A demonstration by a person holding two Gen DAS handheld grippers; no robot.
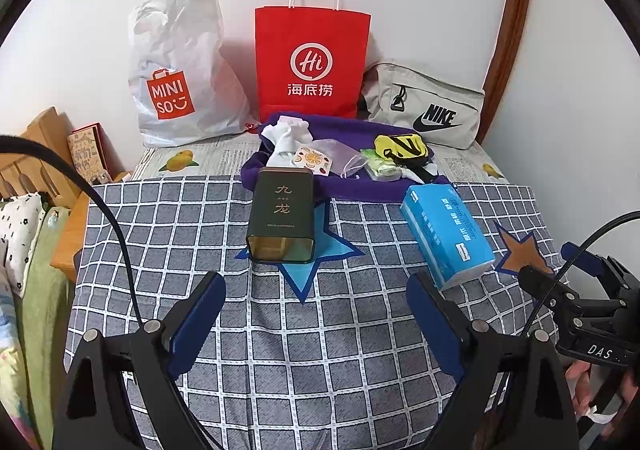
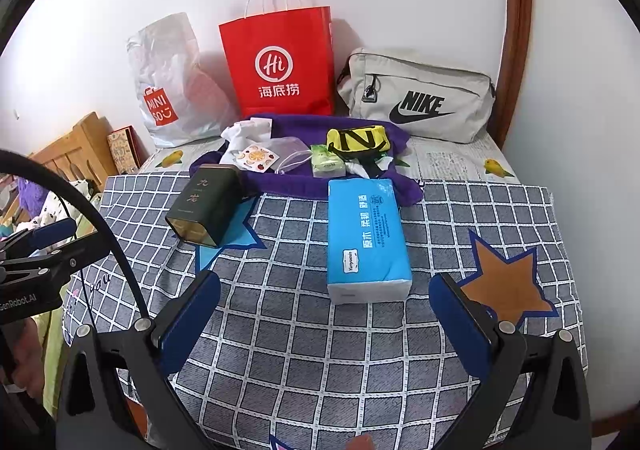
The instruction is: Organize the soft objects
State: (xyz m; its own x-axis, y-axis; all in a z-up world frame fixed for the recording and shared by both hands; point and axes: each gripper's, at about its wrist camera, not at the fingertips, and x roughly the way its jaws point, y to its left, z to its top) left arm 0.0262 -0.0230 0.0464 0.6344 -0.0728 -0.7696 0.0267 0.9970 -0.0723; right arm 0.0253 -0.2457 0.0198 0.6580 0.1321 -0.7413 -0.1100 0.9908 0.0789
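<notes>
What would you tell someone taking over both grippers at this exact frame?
Left gripper: open, empty, over the checked cover.
Right gripper: open, empty, pointing toward the blue tissue pack.
Things: white cloth, yellow-black item and small packets lie on the purple cloth; dark green tin lies at its front edge. MINISO bag, red paper bag and grey Nike pouch stand at the wall.
Done: nothing appears packed.
Left: sorting the soft things, probably into the bags.
</notes>
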